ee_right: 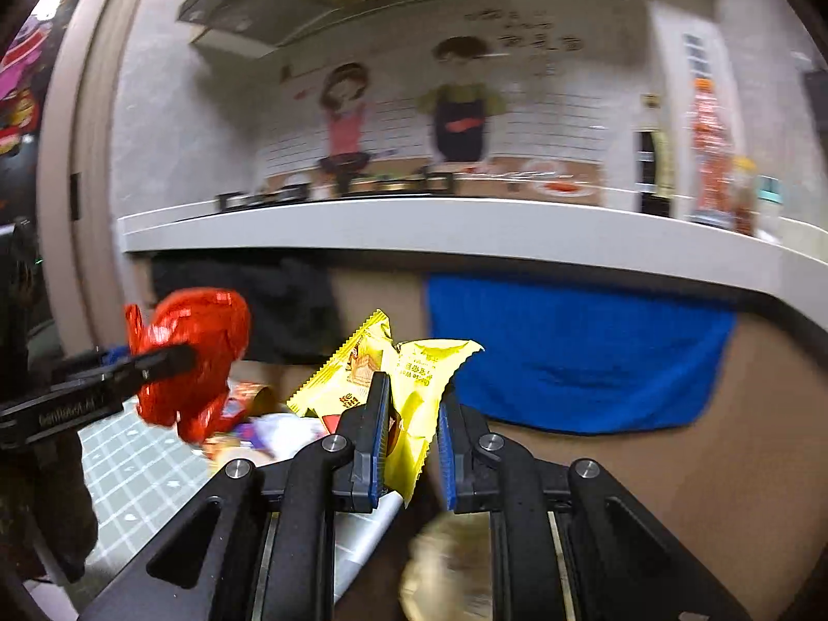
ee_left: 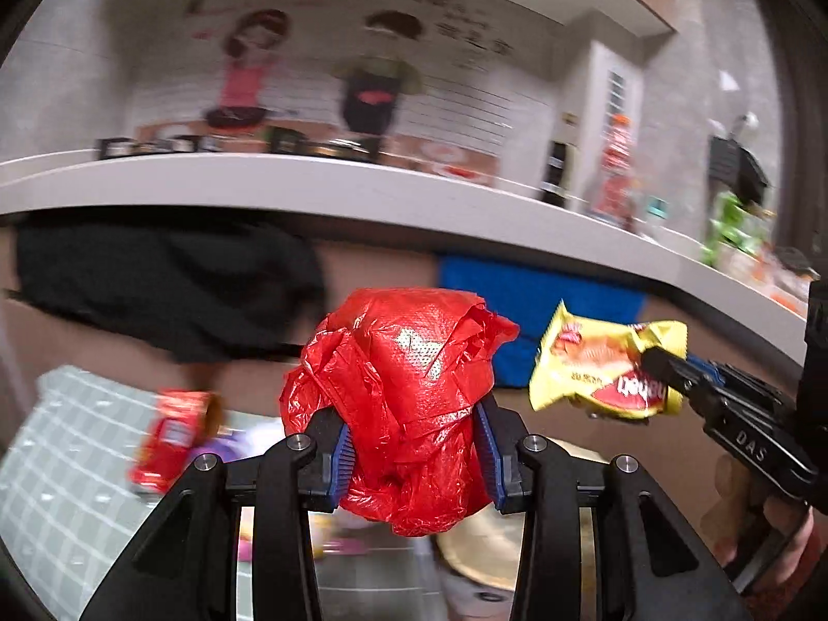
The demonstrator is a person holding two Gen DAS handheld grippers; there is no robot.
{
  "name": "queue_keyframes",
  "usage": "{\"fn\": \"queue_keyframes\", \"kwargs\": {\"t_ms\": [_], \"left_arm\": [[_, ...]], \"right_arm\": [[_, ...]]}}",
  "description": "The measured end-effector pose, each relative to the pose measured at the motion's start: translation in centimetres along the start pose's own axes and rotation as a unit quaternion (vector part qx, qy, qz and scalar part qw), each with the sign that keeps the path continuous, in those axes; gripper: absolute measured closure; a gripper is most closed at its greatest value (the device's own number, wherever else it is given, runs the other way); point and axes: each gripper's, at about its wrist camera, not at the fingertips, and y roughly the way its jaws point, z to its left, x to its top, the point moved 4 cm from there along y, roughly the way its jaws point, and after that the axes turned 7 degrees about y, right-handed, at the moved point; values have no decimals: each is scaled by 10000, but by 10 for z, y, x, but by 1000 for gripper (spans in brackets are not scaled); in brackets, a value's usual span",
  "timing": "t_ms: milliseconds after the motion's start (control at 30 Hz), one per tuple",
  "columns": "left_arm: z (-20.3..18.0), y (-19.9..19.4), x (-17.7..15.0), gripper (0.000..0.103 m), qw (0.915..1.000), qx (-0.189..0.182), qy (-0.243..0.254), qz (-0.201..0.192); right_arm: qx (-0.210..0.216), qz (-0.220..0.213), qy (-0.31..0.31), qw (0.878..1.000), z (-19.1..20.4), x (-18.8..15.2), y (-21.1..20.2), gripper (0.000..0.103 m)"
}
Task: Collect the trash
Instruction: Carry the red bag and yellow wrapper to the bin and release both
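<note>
A crumpled red plastic bag (ee_left: 409,393) fills the middle of the left wrist view, and my left gripper (ee_left: 414,453) is shut on it, blue pads pressing both sides. To its right hangs a yellow snack wrapper (ee_left: 595,362) in my right gripper (ee_left: 660,362). In the right wrist view the same yellow wrapper (ee_right: 414,388) is pinched by my right gripper (ee_right: 414,445), and the red bag (ee_right: 196,352) with the left gripper (ee_right: 171,357) shows at the left. Both loads are held in the air above the table.
Below lie more trash: a red snack pack (ee_left: 171,440), purple and white wrappers (ee_right: 269,429), on a green grid mat (ee_left: 67,466). A round tan object (ee_right: 450,569) sits low down. Behind run a white counter (ee_right: 466,233), a blue cloth (ee_right: 579,357) and a black cloth (ee_left: 171,279).
</note>
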Motion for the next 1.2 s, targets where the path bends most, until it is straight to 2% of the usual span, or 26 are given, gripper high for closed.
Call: {"fn": "queue_keyframes", "kwargs": {"t_ms": [133,267,467,700,933,1200], "left_arm": [[-44,22,-2,62,9992,-350,163,92],[-77,44,-7,62,9977,-612,214,186],[-106,67,-27,62,9960,-704,385,385],[-106,92,-47,62,9945,-685,364,704],[-99,114,-58,61,9928,-680,314,931],[-97,137,-68,61,9892,-776,233,1221]], "right_arm": [[-388,-9,190,9991,-43,-7,-16,88],[-584,2,383,9976,-74,-17,-28,88],[-769,71,454,9960,-93,-34,-28,88],[-745,258,685,9945,-109,-53,-12,88],[-669,631,878,9919,-116,-75,17,88],[-727,869,991,9886,-125,-88,38,88]]}}
